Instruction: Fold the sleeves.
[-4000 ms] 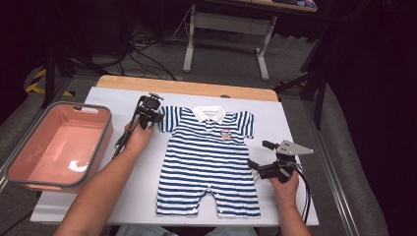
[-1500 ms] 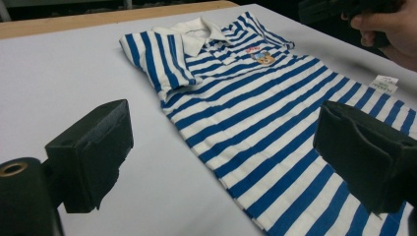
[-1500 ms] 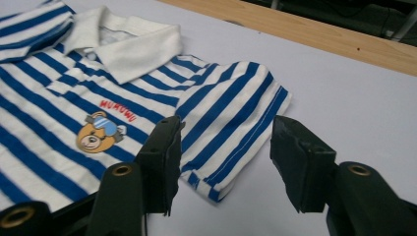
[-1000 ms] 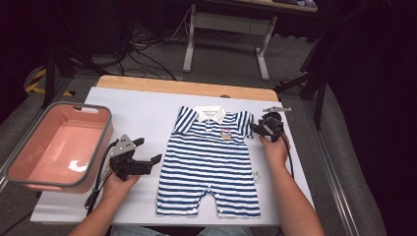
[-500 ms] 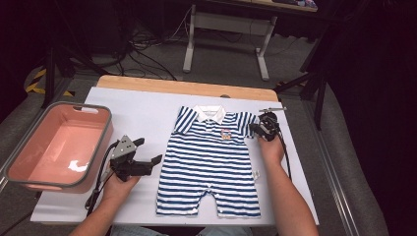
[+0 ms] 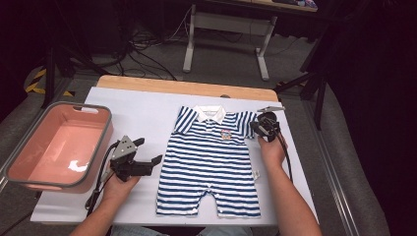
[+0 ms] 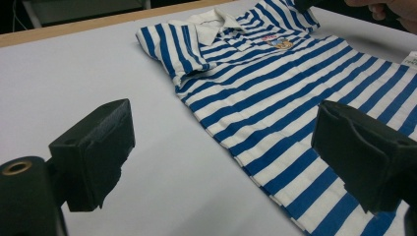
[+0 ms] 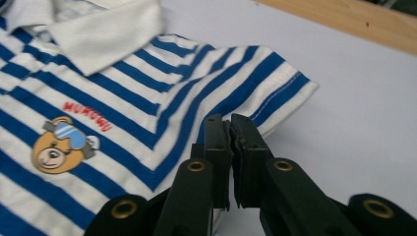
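Observation:
A blue-and-white striped baby romper (image 6: 211,162) with a white collar and a bear badge lies flat on the white table cover (image 6: 137,113). Its left sleeve (image 6: 183,120) is folded in over the chest. My right gripper (image 6: 256,127) sits at the right sleeve (image 8: 275,93); in the right gripper view its jaws (image 8: 229,123) are pressed together on the sleeve's lower hem. My left gripper (image 6: 149,150) rests left of the romper's waist with its jaws wide apart. In the left gripper view (image 7: 226,147) nothing is held between them; the romper (image 7: 275,98) lies beyond.
A pink tub (image 6: 49,185) with a grey rim stands at the table's left edge, close to my left hand. A wooden strip (image 6: 187,87) runs along the far edge. Table legs and cables are on the floor beyond.
Over four seconds the left gripper left the left sleeve, now folded in, and drew back beside the tub. The right gripper went from the lower right up to the right sleeve and shut there.

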Motion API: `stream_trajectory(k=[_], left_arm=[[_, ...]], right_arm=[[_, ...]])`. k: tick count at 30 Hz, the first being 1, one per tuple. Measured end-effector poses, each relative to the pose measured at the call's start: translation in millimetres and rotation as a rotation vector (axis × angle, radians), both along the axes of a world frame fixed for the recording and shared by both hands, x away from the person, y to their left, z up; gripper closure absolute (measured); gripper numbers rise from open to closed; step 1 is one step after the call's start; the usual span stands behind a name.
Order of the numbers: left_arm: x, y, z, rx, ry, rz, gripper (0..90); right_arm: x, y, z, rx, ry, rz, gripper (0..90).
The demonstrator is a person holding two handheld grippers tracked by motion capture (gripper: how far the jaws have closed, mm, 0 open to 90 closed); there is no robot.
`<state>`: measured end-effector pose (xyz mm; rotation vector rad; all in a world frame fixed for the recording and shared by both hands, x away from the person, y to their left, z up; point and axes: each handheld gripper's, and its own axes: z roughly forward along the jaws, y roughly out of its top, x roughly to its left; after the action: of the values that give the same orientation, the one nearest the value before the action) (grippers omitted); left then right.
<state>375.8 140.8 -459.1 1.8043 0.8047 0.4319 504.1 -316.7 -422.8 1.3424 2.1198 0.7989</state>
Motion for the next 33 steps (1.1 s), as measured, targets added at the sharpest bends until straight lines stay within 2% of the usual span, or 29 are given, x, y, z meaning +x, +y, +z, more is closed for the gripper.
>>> stream_trajectory(k=[5,12,14,17,19,21,25,27,30,33], left_arm=[[-1.1,-0.8,0.3,0.003,-0.006,0.002,10.0],[-1.9,-1.3,0.5,0.007,-0.008,0.001,10.0],[-2.0,-1.1,0.5,0.007,-0.007,0.000,10.0],[-2.2,-1.1,0.6,0.006,-0.008,-0.001,10.0],[-1.9,-1.2,0.5,0.007,-0.011,-0.001,10.0],[-2.0,-1.4,0.4,0.005,-0.009,0.002,10.0],[-2.0,-1.3,0.4,0.009,-0.011,0.003,10.0],[-2.1,-1.6,0.4,0.007,-0.010,0.005,10.0],[-2.0,-1.6,0.3,0.007,-0.011,0.005,10.0],[-1.9,-1.6,0.3,0.009,-0.011,0.006,10.0]], right_arm=[[-4.5,20.6,4.2,-0.032,-0.032,0.070,86.4],[-4.7,44.9,0.3,-0.003,-0.034,0.195,83.4],[-4.2,46.9,-0.6,0.047,-0.028,0.263,74.4],[-7.0,42.2,5.4,0.099,-0.044,0.282,70.6],[-10.6,31.7,12.7,0.145,-0.079,0.248,71.5],[-12.9,22.2,15.1,0.152,-0.100,0.195,73.4],[-13.3,3.6,7.5,0.157,-0.079,0.082,73.0],[-13.0,-9.9,2.8,0.190,-0.072,0.019,67.8],[-9.5,-24.1,-2.0,0.175,-0.070,-0.064,61.2],[-0.7,-27.0,-10.9,0.136,-0.036,-0.086,57.9]])
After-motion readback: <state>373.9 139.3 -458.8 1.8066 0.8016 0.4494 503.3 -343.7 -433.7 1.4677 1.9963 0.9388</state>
